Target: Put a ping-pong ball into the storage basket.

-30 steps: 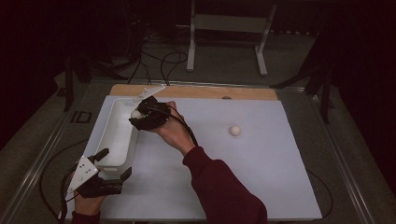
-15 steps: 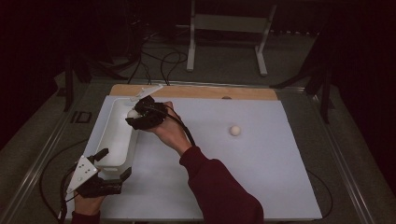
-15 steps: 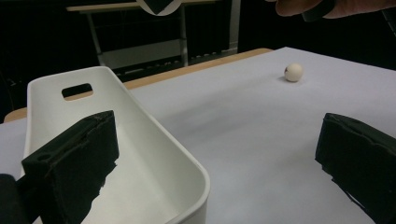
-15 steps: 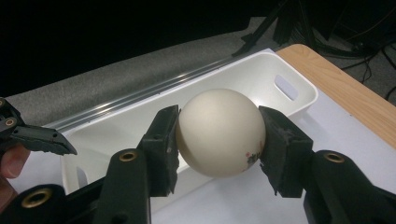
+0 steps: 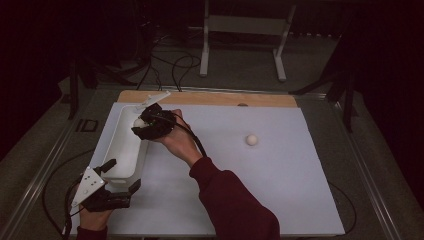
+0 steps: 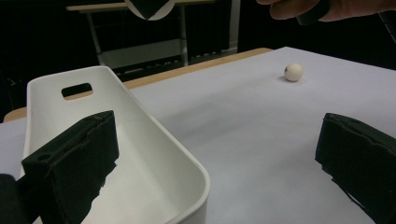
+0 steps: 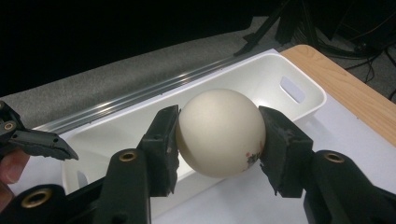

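My right gripper (image 5: 141, 123) is shut on a cream ball (image 5: 138, 121) and holds it above the far half of a long white bin (image 5: 116, 131). In the right gripper view the ball (image 7: 220, 133) sits squeezed between both pads, with the bin (image 7: 261, 70) lying under it. A second cream ball (image 5: 251, 139) rests on the white sheet to the right, also visible in the left gripper view (image 6: 293, 72). My left gripper (image 5: 121, 176) stands open at the bin's near end. One of its jaws hangs inside the bin (image 6: 154, 135) and the other stands far outside it, neither pressing the wall.
A white sheet (image 5: 260, 190) covers the table, with a wooden strip (image 5: 210, 98) along its far edge. A metal stand (image 5: 240, 25) and cables (image 5: 175, 62) lie on the floor beyond. The sleeved right forearm (image 5: 225, 195) crosses the middle of the sheet.
My right gripper has shifted a little to the left with the ball, farther over the bin. The left gripper and the loose ball have stayed put.
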`<state>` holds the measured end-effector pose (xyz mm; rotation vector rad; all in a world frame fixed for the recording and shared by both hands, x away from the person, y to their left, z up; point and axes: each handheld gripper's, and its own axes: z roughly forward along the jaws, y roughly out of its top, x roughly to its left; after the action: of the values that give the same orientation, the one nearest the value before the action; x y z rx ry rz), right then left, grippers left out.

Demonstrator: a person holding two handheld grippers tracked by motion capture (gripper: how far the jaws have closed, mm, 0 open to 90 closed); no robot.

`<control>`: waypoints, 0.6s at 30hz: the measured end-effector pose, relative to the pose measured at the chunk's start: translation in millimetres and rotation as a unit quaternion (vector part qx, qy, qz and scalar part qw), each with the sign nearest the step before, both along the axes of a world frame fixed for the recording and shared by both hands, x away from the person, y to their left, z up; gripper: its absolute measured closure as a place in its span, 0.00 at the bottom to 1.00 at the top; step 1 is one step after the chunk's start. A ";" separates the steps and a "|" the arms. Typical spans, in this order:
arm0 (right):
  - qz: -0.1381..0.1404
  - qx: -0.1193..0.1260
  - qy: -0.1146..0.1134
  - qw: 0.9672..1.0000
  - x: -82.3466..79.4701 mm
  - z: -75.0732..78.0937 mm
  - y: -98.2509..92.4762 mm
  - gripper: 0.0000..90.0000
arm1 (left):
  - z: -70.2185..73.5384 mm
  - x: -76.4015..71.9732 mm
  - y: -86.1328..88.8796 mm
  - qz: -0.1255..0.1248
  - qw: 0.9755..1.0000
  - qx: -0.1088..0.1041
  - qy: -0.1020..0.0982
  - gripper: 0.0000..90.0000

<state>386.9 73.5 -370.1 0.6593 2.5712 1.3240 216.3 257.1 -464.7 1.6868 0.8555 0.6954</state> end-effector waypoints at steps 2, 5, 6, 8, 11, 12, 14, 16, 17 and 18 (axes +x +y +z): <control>0.001 0.000 0.000 1.000 -0.4 0.0 1.9 0.56 | 0.0 0.0 0.3 0.000 1.000 0.000 0.000 0.00; 0.003 -0.004 -0.002 1.000 -0.8 -0.3 3.6 0.56 | 0.0 -0.1 0.3 0.000 1.000 0.000 0.000 0.00; 0.003 -0.006 -0.003 1.000 -0.8 -0.7 4.4 0.56 | -0.1 0.0 0.2 0.000 1.000 0.000 0.001 0.00; 0.003 -0.008 -0.003 1.000 -0.5 -0.9 5.1 0.56 | -0.3 0.0 0.0 0.000 1.000 -0.001 0.002 0.00; 0.004 -0.006 -0.003 1.000 -0.6 -0.9 6.6 0.56 | -0.3 0.1 -0.1 0.000 1.000 -0.001 0.001 0.00; 0.005 -0.005 -0.003 1.000 -0.7 -0.9 7.2 0.56 | -0.3 0.1 0.0 0.000 1.000 -0.001 0.001 0.00; 0.006 -0.004 -0.003 1.000 -1.3 -0.6 8.6 0.56 | -0.1 -0.1 0.3 0.000 1.000 -0.001 0.001 0.00; 0.007 -0.004 -0.003 1.000 -1.4 -0.4 9.6 0.56 | -0.2 -0.2 0.6 0.001 1.000 -0.001 0.002 0.00; 0.007 -0.004 -0.003 1.000 -1.3 -0.3 10.0 0.56 | -0.2 -0.2 0.6 0.001 1.000 -0.001 0.001 0.00; 0.007 -0.003 -0.003 1.000 -1.4 -0.6 10.6 0.56 | -0.1 -0.2 0.5 0.001 1.000 -0.001 0.001 0.00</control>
<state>385.5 84.1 -370.7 0.6369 2.5782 1.3200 216.1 257.6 -464.8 1.6858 0.8584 0.6935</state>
